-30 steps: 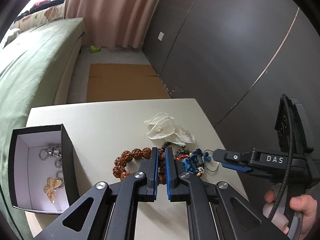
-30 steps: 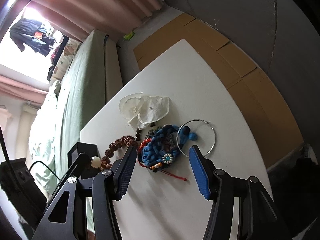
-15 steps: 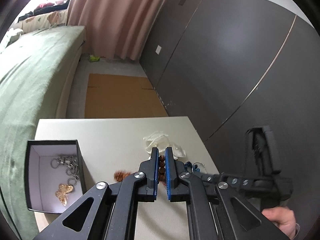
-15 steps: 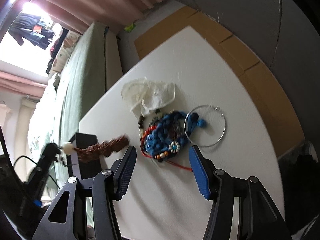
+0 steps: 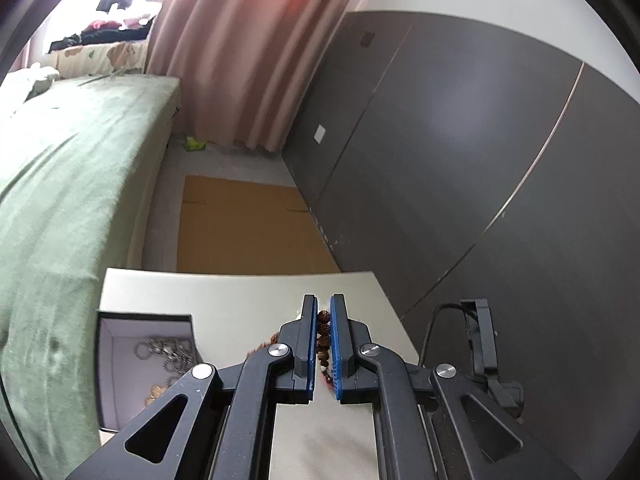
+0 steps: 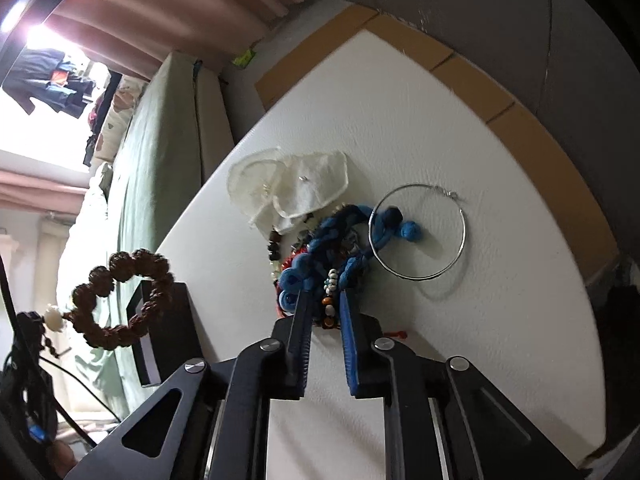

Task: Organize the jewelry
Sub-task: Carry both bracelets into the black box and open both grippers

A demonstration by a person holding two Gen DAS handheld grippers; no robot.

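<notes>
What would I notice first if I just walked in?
A brown bead bracelet dangling in the air at the left, clamped in the left hand-held gripper, above a black box. Then the blue tangle of jewelry mid-table, where the right hand-held gripper has closed on it, beside a silver hoop.

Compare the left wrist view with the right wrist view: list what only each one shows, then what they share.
Only the left wrist view: the inside of the black box, with a silver chain and a gold piece in it.

Only the right wrist view: the jewelry pile on the table, with the blue braided bracelet, silver hoop and white pouches; the right gripper closed on the pile.

Both: the brown bead bracelet, pinched in the left gripper; the white table; the box.
</notes>
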